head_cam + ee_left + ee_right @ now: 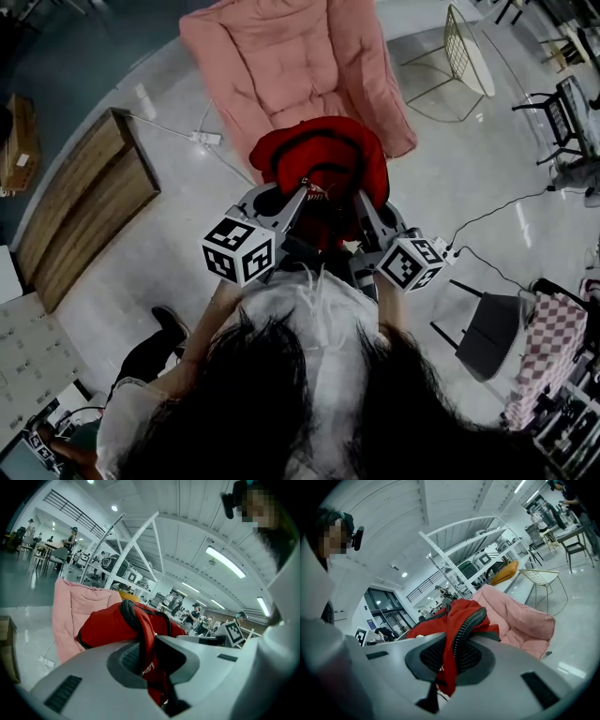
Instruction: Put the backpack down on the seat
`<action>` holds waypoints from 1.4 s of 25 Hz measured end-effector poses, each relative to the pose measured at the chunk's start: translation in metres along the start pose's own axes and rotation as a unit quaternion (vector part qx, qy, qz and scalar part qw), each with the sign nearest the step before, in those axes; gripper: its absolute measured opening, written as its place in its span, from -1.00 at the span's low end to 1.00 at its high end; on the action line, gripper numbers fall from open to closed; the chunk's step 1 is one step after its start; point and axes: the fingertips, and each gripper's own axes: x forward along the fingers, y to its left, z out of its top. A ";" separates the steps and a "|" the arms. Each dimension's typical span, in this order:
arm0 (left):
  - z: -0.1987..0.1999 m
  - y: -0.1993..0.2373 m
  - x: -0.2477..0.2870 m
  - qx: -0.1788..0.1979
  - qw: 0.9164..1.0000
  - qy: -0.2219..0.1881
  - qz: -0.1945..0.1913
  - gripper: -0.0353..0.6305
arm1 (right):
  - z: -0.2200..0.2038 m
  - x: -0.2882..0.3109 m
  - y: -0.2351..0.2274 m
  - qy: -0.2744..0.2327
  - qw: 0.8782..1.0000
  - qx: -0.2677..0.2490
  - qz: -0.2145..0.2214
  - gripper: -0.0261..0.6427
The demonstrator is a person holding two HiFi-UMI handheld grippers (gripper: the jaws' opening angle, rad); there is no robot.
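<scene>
Red backpack (323,159) hung off both grippers, in front of the pink padded seat (281,56). In the head view it overlapped the seat's near edge; couldn't tell if it touched. Left gripper (149,665) was clamped shut on one shoulder strap (143,634), with the ribbed padding running up over the jaws. Right gripper (452,660) was closed the same way on the second strap (463,631).

Handling, my read: a soft fabric bag that sags below the grip and will swing. It won't stand up by itself. Weight unknown, looked moderate. Thin strap fabric could creep through the pads under side load. Holding the straps near the top is the right call and keeps it upright.

Pose: both hands out in front of my chest, grippers side by side and toed in toward each other. Jaws pointed at the seat, marker cubes (239,248) nearest me.
</scene>
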 end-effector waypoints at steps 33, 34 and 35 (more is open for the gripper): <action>0.059 0.147 0.184 -0.094 0.984 0.045 0.146 -0.71 | 0.085 0.220 -0.149 0.182 0.980 -0.030 0.078 -0.78; 0.060 0.155 0.193 -0.092 0.983 0.052 0.148 -0.71 | 0.086 0.229 -0.158 0.189 0.978 -0.034 0.077 -0.78; 0.059 0.163 0.203 -0.090 0.983 0.059 0.150 -0.71 | 0.087 0.239 -0.167 0.197 0.977 -0.035 0.077 -0.78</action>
